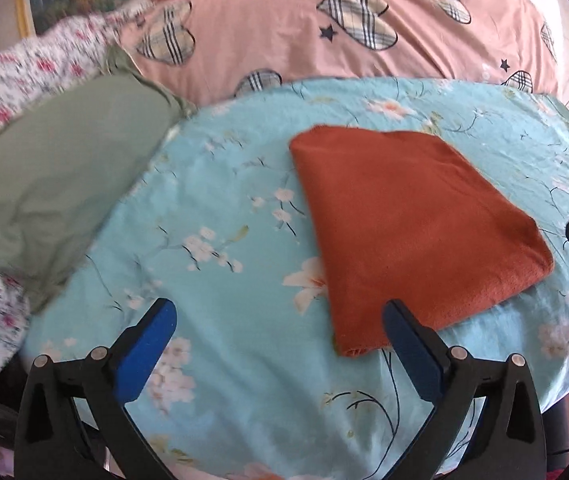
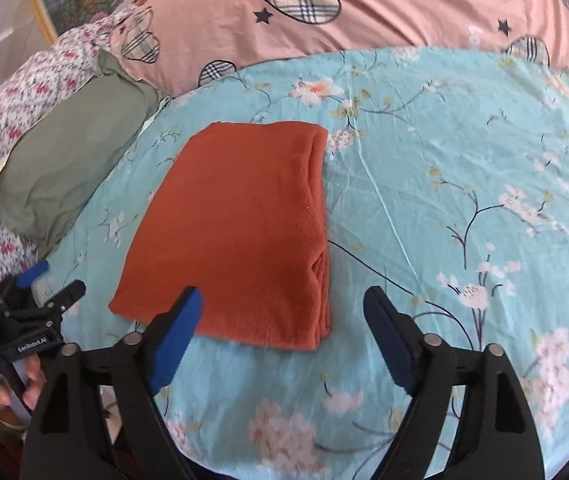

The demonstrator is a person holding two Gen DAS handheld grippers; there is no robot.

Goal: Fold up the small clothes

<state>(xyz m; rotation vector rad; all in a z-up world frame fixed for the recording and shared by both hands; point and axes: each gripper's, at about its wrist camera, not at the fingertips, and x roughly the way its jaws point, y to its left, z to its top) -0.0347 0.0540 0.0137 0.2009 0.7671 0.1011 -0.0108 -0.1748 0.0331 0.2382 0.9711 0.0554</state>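
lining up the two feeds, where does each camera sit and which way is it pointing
Left wrist: on the left gripper, looking forward and down over the blue sheet; folded orange cloth ahead to its right; own open fingers low, right gripper's tip at the right edge.
Right wrist: on the right gripper, facing likewise; cloth ahead to its left; own open fingers, left gripper and a hand lower left.
Shared: cloth, sheet, green pillow, pink bedding.
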